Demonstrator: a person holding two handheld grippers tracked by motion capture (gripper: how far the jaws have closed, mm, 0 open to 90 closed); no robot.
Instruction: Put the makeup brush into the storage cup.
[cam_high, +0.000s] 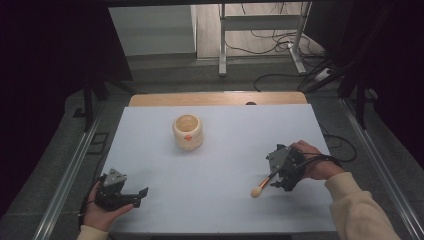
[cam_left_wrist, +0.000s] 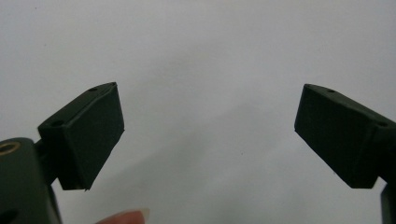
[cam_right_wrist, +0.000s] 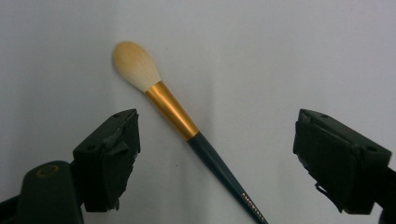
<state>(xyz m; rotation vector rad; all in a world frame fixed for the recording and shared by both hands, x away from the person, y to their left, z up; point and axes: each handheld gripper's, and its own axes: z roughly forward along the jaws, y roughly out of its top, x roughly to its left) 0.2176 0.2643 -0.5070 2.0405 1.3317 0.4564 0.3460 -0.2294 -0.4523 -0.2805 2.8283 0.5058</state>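
High view overhead, gripper views close above table

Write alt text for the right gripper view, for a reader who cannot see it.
A makeup brush lies flat on a pale table between the open jaws of the right gripper, touching neither. Its cream bristle tip points to the upper left; a gold ferrule joins it to a dark handle running toward the lower right.

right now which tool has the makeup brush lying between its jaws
The right tool: the makeup brush lies on the table between its open jaws. The left tool faces bare tabletop.
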